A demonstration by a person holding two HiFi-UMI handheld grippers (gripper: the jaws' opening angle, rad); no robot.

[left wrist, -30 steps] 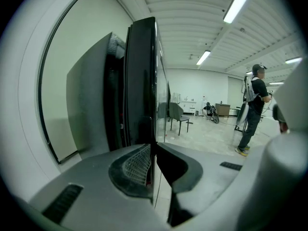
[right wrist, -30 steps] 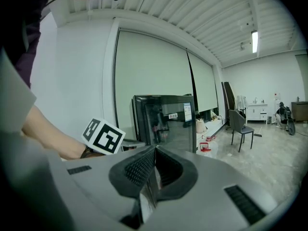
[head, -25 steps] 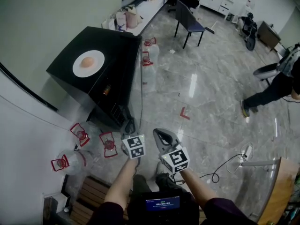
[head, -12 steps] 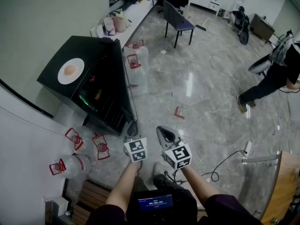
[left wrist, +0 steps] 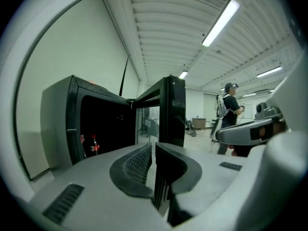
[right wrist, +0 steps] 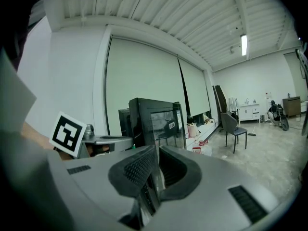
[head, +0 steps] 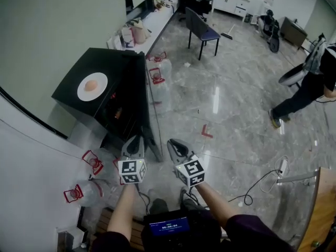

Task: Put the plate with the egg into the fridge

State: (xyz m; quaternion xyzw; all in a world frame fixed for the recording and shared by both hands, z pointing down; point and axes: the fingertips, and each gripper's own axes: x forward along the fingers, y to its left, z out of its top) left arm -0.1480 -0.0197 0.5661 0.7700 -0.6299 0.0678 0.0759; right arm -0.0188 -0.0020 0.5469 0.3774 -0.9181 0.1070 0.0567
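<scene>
A white plate point(head: 92, 86) with a brown egg point(head: 91, 85) on it sits on top of the black fridge point(head: 116, 64), at the left of the head view. The fridge's glass door point(head: 153, 112) stands swung open, and red-labelled bottles point(left wrist: 91, 145) show inside. My left gripper point(head: 134, 143) is held low in front of the open fridge, its pads a thin gap apart with nothing between them. Beside it my right gripper point(head: 176, 146) points at the door's edge, shut and empty. Both are well below and short of the plate.
Several water jugs with red handles point(head: 92, 161) stand on the floor left of the fridge, and more point(head: 158, 75) stand behind it. A chair point(head: 203, 31) is at the back, a person point(head: 310, 88) at the right, and a cable point(head: 257, 185) lies on the floor.
Both grippers have shifted left, and the left one has come away from the door's lower corner. The head view has swung, so the fridge sits a little differently in frame.
</scene>
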